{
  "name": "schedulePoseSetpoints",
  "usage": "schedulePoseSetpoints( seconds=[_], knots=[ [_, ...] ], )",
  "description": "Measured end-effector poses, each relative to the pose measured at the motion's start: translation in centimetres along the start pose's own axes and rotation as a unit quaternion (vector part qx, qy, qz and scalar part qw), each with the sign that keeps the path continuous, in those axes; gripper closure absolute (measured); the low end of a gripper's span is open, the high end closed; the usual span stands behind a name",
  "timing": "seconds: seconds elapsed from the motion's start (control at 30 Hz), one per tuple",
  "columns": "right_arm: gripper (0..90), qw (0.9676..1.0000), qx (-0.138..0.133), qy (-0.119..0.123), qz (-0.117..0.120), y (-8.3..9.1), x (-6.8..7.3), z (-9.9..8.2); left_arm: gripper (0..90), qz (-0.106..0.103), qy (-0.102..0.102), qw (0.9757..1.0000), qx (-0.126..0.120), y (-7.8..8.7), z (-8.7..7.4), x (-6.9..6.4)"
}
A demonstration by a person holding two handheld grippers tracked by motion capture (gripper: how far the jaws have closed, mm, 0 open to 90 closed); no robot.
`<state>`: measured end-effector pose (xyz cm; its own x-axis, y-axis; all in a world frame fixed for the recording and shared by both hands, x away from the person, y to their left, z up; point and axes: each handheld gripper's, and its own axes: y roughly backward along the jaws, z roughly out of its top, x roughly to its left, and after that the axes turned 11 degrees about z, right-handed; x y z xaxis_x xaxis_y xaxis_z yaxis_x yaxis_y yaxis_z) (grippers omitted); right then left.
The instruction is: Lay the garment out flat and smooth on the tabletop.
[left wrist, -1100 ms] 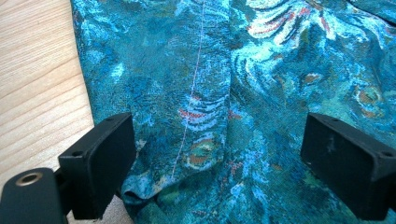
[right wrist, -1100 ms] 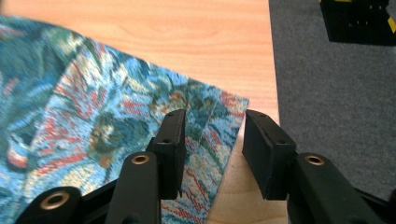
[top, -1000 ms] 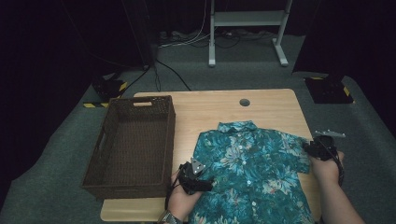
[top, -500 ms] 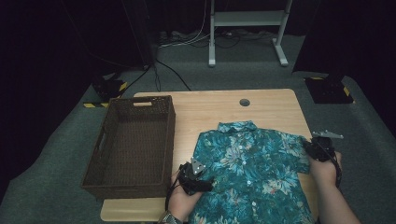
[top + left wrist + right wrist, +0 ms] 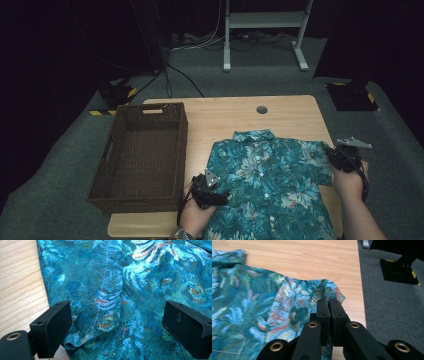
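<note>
Dark room, grey carpet, white stand legs at back. Wood table (image 5: 290,112), brown wicker basket (image 5: 145,150) on its left part, apart from the cloth. Teal floral shirt (image 5: 270,185) flat on table's right half, collar away from person, long axis running near-to-far. Right gripper (image 5: 334,156) at shirt's right sleeve (image 5: 322,291), jaws just closed, pinched tight on sleeve cloth. Left gripper (image 5: 220,196) at shirt's left edge, jaws wide, cloth between but not pressed. Right hand nearer the fold: sleeve likely swings inward, twd shirt's middle.

Table (image 5: 235,117) lit from above — surroundings near black; high view soft, grainy.
</note>
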<state>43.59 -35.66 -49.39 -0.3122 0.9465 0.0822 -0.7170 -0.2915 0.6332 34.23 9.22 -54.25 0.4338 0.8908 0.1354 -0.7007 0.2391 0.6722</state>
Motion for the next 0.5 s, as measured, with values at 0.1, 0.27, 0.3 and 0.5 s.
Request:
schedulePoseSetpoints(
  seconds=[0.1, 0.27, 0.3, 0.5],
  knots=[
    [87.1, 1.0, -0.005, 0.004, 0.001, 0.3, 0.8, 0.2, 8.8, 0.0, 0.0, 1.0, 0.0, 0.0, 0.0, 0.0],
    [87.1, 0.9999, -0.001, 0.012, 0.004, 0.5, 2.3, 0.4, 7.2, -0.001, -0.002, 1.0, 0.002, -0.1, 0.0, 0.0],
    [87.1, 0.9999, -0.001, 0.016, 0.006, 0.6, 2.6, 0.5, 6.9, -0.002, -0.003, 1.0, 0.001, -0.1, 0.1, 0.0],
    [87.1, 0.9995, -0.003, 0.028, 0.013, 1.2, 4.4, 1.1, 4.6, -0.003, -0.002, 1.0, 0.005, -0.1, 0.1, -0.1]
  ],
)
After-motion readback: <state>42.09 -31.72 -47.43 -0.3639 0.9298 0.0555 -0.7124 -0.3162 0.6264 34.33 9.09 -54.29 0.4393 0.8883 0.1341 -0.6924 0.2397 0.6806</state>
